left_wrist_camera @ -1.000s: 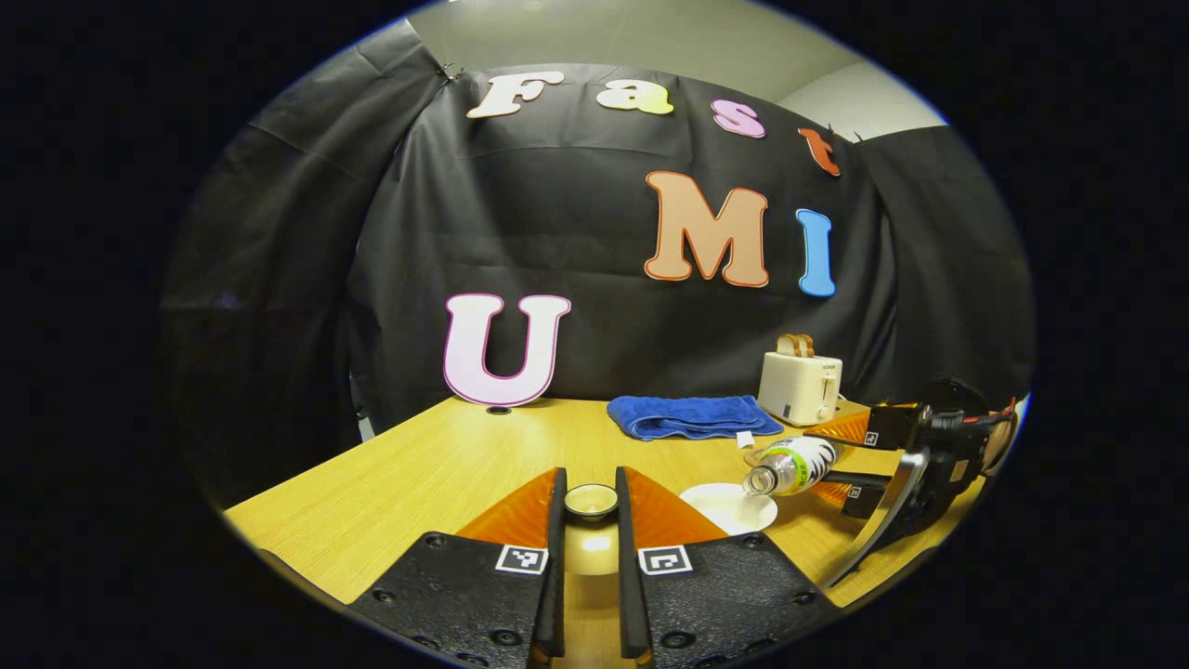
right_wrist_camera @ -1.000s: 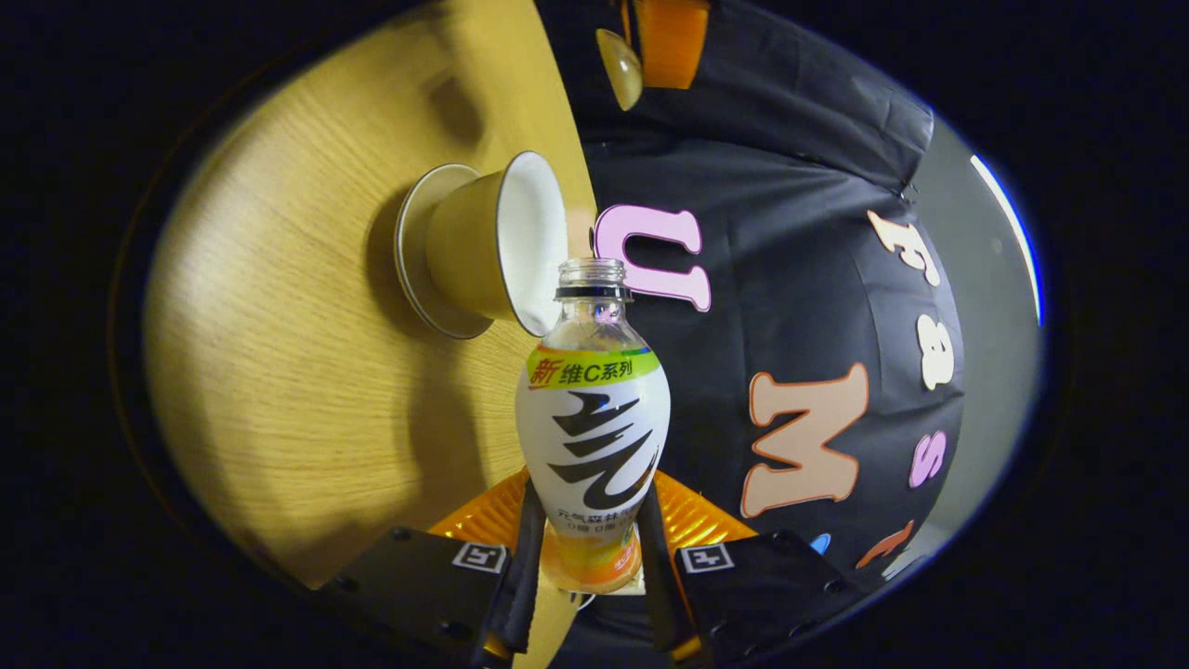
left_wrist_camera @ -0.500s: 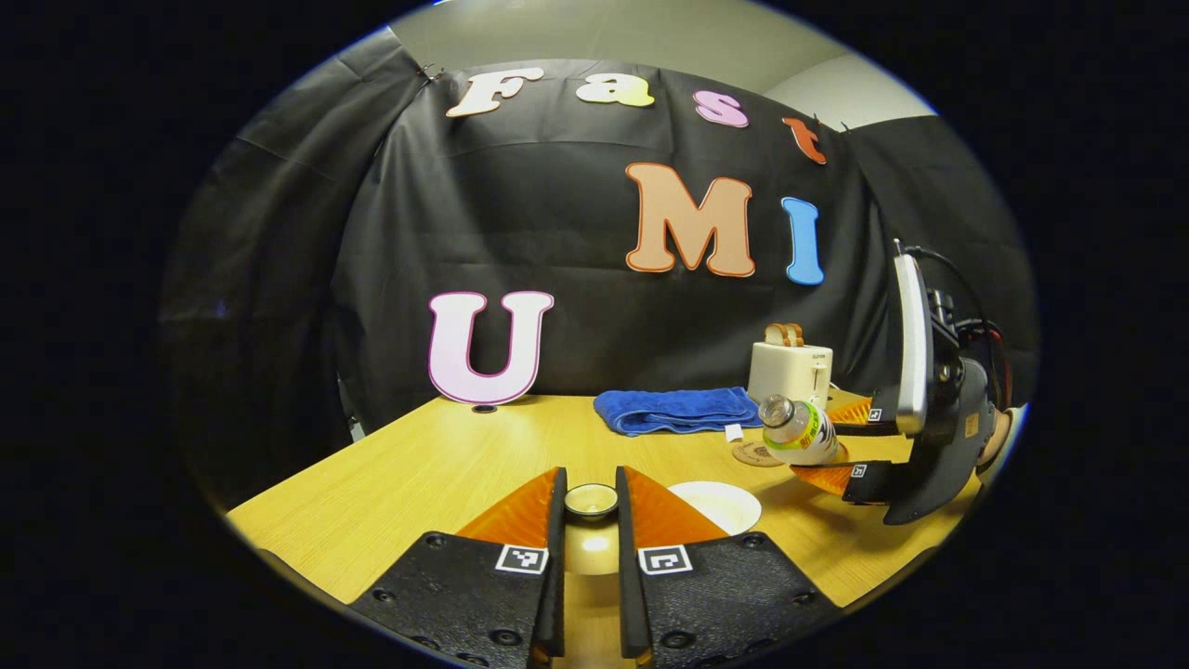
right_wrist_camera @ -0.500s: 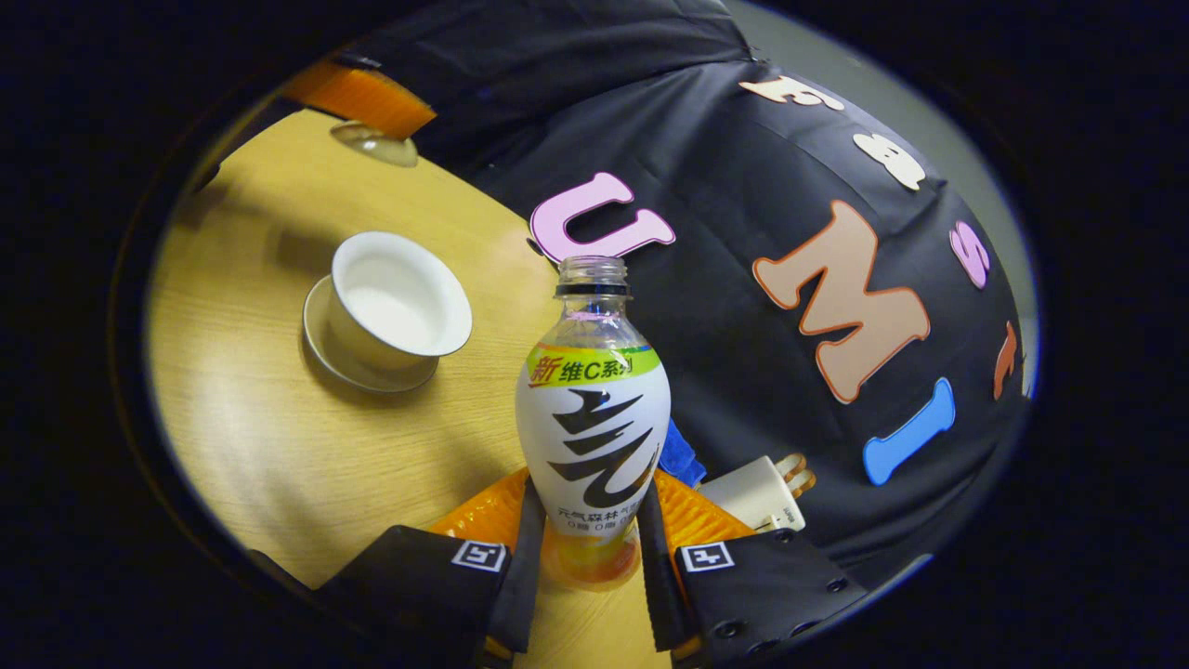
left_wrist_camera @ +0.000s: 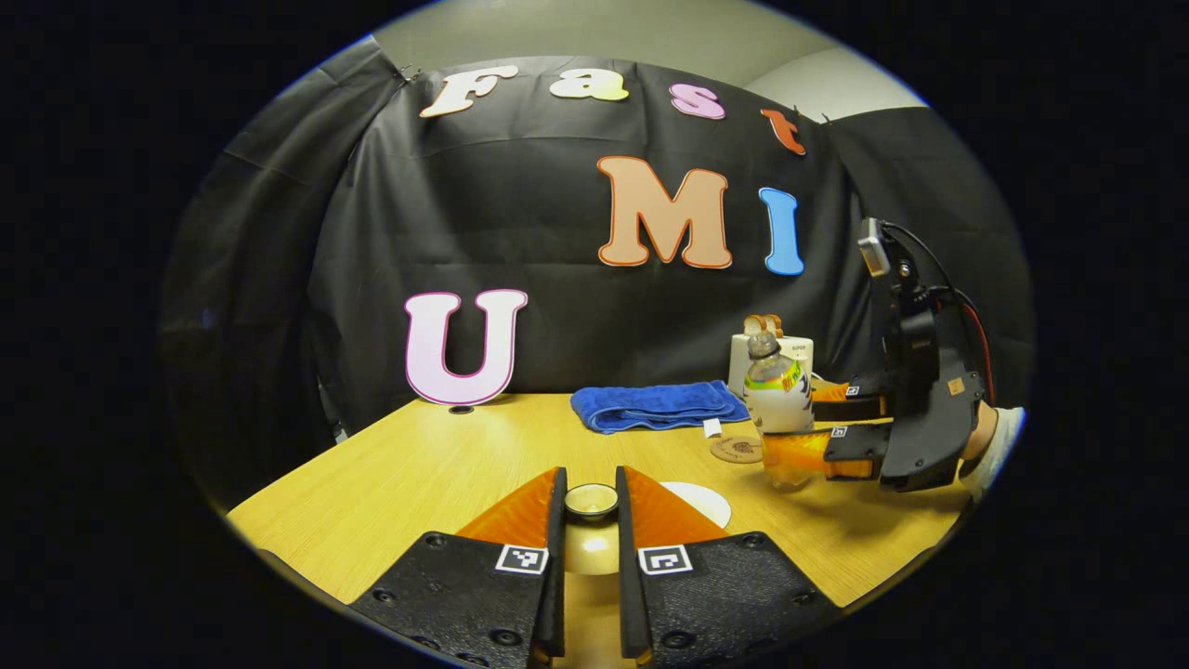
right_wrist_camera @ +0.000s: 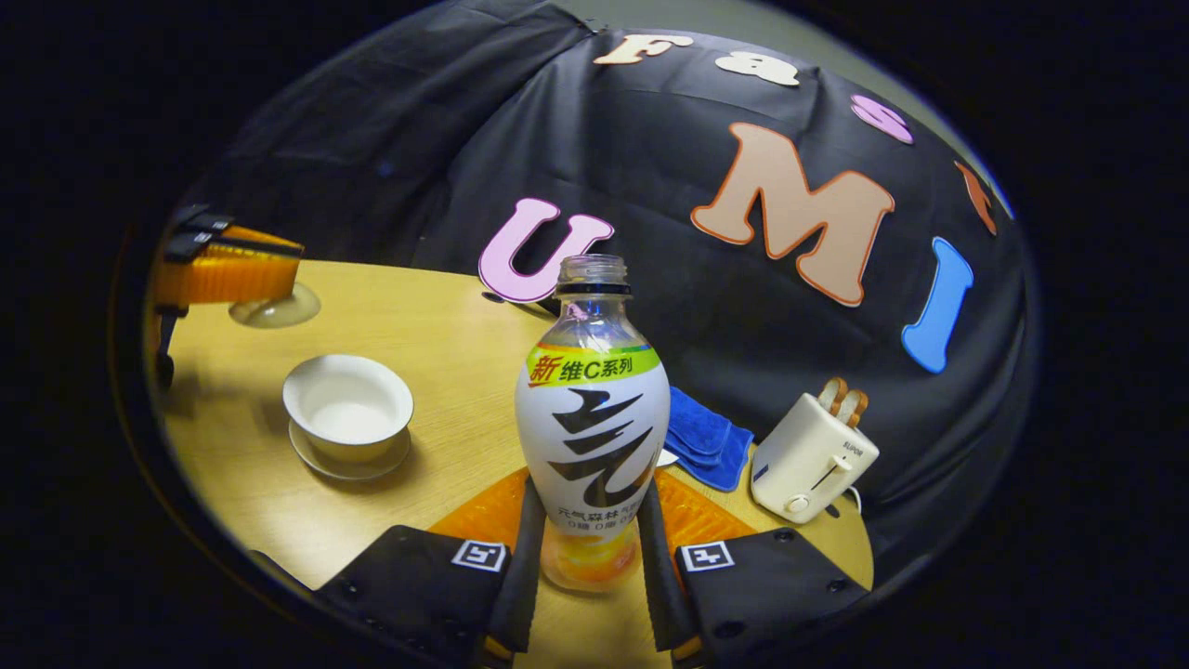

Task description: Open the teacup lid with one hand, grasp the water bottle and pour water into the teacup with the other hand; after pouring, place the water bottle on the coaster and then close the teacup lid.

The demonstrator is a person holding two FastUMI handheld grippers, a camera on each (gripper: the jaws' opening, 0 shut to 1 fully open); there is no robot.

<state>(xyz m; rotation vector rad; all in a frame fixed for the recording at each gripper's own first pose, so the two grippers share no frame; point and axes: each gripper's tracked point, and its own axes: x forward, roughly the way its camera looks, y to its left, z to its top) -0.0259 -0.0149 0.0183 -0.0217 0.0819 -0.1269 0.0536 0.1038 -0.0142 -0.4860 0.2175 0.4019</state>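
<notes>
You have swung the water bottle (right_wrist_camera: 592, 418) back upright in your right hand-held gripper (right_wrist_camera: 592, 548), clamped on it near the coaster (left_wrist_camera: 738, 450). Your left hand-held gripper (left_wrist_camera: 591, 520) grips the lid (left_wrist_camera: 591, 501); the teacup (right_wrist_camera: 347, 407) stands open on the bench (left_wrist_camera: 437, 465). Setting down and closing remain.

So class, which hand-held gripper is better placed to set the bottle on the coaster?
Right: the right hand-held gripper grips the upright bottle beside the coaster; the left holds the lid.

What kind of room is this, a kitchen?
Probably a staged booth, not a real kitchen: a wooden table stands against black cloth walls, with a toaster, a blue towel and a teacup.
</notes>
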